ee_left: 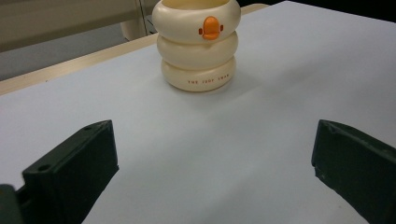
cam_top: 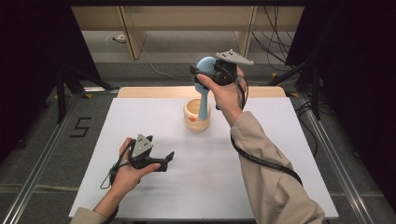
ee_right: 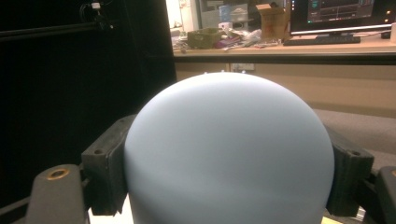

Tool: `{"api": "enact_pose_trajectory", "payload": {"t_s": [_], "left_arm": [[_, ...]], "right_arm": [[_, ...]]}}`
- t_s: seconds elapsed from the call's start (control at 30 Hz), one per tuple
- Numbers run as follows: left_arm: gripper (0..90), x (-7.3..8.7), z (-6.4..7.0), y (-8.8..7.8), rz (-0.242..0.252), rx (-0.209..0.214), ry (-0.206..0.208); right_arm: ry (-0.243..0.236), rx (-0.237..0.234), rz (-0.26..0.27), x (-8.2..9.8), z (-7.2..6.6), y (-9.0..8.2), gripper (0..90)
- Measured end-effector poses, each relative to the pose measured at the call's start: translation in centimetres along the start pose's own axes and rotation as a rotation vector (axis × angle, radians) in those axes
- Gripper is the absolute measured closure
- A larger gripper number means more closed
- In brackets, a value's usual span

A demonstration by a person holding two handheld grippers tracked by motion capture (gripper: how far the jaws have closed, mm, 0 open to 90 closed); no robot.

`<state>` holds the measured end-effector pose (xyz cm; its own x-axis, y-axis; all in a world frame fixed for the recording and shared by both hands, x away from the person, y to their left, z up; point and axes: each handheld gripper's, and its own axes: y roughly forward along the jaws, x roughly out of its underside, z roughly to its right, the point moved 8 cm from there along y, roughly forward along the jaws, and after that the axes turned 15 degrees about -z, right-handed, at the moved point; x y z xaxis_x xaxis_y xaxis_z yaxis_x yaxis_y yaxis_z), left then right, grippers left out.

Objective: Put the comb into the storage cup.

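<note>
My right gripper [cam_top: 201,71] is clamped on the blue brush's [cam_top: 204,88] round head [ee_right: 229,154], one jaw at 9 o'clock and one at 3. Its handle hangs into the cream cup [cam_top: 196,116] at the mat's 12 o'clock. My left gripper [cam_top: 169,157] rests wide open, holding nothing, with the cup [ee_left: 197,44] at its 12 o'clock, well apart.

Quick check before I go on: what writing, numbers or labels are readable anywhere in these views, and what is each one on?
"5": black digit on the grey floor left of the table.
Small red lettering low on the cream holder: blurred, possibly "THE JUDY SWAN".
Monitor screen in the right gripper view: text too small to read.
</note>
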<state>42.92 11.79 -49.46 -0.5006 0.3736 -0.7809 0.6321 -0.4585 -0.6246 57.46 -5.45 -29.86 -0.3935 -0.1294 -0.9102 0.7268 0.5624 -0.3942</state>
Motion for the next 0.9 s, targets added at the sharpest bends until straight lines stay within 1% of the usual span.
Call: {"api": "enact_pose_trajectory", "payload": {"t_s": [0.43,0.67,0.9], "left_arm": [[0.0,-0.07,-0.18,-0.12,0.006,-0.012,0.004],[0.0,-0.04,-0.17,-0.13,0.006,-0.009,0.017],[0.0,-0.02,-0.15,-0.1,0.005,-0.007,0.018]], "right_arm": [[0.006,0.007,0.013,-0.6,0.07,0.18,20.7],[0.01,0.013,0.021,-0.84,0.21,0.24,20.7],[0.018,0.016,0.027,-0.87,0.35,0.35,20.7]]}}
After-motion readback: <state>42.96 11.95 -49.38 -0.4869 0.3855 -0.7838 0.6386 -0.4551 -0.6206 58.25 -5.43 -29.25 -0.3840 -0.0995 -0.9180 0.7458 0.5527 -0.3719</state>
